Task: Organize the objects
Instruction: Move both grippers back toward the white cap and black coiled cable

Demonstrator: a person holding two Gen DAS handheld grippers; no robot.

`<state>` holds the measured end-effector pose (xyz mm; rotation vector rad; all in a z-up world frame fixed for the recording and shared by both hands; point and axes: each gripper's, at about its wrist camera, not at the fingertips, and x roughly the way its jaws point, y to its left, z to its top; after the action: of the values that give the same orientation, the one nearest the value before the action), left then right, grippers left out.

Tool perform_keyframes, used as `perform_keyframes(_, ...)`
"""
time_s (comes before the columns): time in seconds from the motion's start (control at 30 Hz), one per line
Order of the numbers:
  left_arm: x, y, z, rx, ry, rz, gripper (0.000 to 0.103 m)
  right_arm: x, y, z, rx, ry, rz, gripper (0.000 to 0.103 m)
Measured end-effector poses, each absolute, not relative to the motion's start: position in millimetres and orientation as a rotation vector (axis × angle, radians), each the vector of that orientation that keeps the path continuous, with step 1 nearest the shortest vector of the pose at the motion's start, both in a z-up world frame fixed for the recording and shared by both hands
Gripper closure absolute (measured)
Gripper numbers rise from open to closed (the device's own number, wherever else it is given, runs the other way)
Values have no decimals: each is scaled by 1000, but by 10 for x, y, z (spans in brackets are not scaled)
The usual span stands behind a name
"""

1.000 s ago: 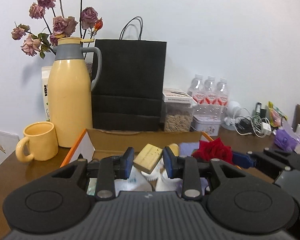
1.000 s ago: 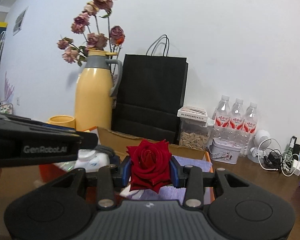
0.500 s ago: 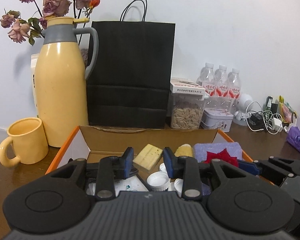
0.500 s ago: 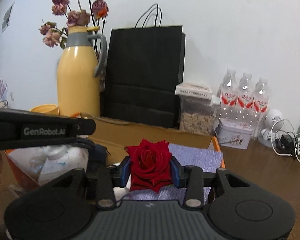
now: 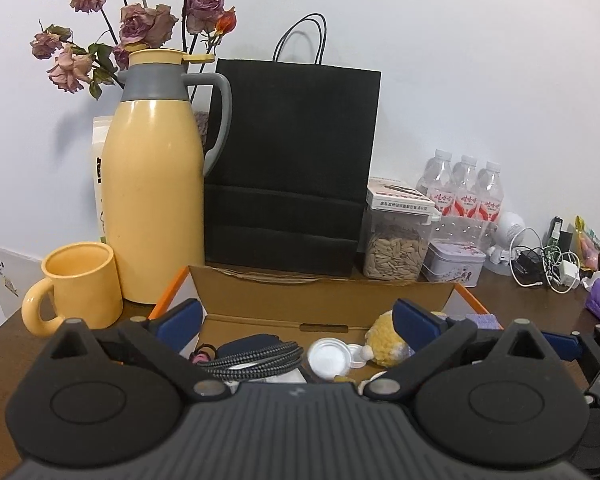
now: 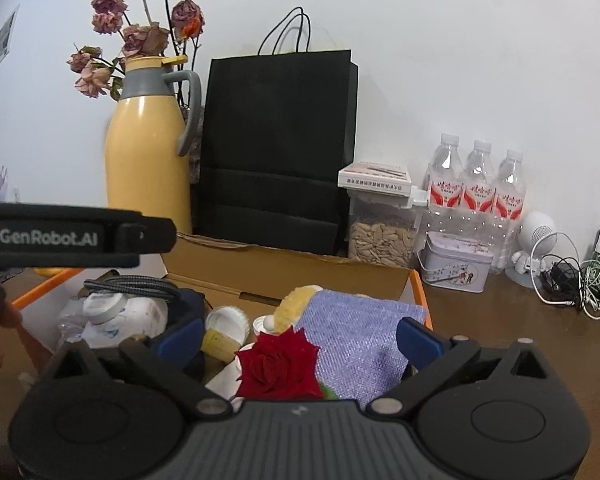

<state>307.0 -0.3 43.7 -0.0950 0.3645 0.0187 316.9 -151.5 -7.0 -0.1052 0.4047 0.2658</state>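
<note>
An open cardboard box with orange edges sits in front of both grippers. It holds a braided cable, white caps, a yellow plush, a purple cloth and a white bottle. A red rose lies in the box between my right gripper's open jaws, free of them. A tan block lies beside the rose. My left gripper is open and empty over the box.
A yellow jug with dried flowers, a yellow mug and a black paper bag stand behind the box. A seed jar, a tin, water bottles and tangled cables lie at the right.
Both grippers opened. The left let go of the tan block and the right let go of the red rose; both items now lie in the box.
</note>
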Motion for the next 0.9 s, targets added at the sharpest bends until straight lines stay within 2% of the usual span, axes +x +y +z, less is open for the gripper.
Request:
perform_keyframes(0.5, 2621, 128, 636, -129, 361, 9, 0, 2723, -1494, 85, -108, 378, 285, 0)
perform_keyframes(0.9, 2079, 420, 434, -110, 429, 64, 0, 2194, -1391, -164, -151, 477, 336, 0)
